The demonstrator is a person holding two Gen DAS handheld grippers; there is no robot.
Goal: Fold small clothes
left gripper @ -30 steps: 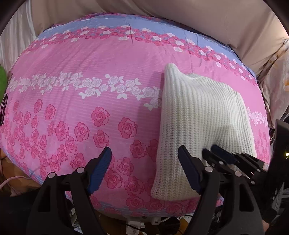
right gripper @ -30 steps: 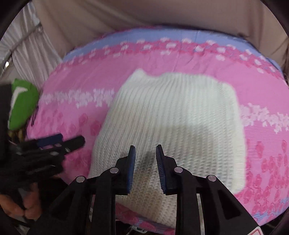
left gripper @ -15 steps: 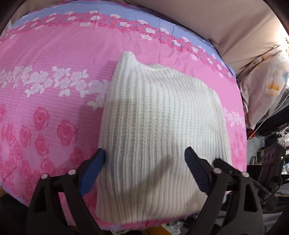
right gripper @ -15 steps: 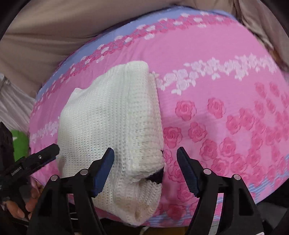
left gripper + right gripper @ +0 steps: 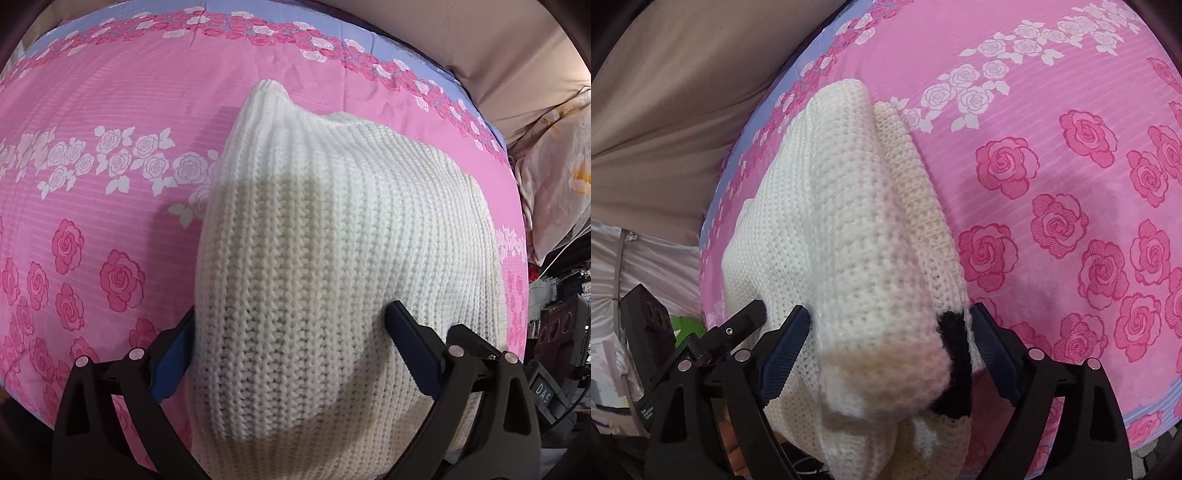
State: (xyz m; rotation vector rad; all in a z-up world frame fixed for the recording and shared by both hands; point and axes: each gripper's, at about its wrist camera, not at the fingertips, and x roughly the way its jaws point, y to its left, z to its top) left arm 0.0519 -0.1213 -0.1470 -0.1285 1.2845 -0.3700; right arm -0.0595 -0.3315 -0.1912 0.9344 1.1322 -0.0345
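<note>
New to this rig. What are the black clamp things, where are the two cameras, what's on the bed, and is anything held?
No robot arm here: a person carries a handheld two-finger gripper in each hand, and each gripper has a fisheye camera looking forward along its fingers. So each picture shows its own black fingers with blue pads at the bottom edge.

The left wrist view shows the left gripper; the right wrist view shows the right gripper, with the other tool's black tip at its left.

On the pink rose-print bedspread lies a folded cream-white knitted sweater, with a black patch at its near edge.

Both grippers' jaws have just been opening. Each pair stands wide, straddling the sweater's near end, pads close beside the knit but not clamping it as far as I can tell. So nothing looks held.
</note>
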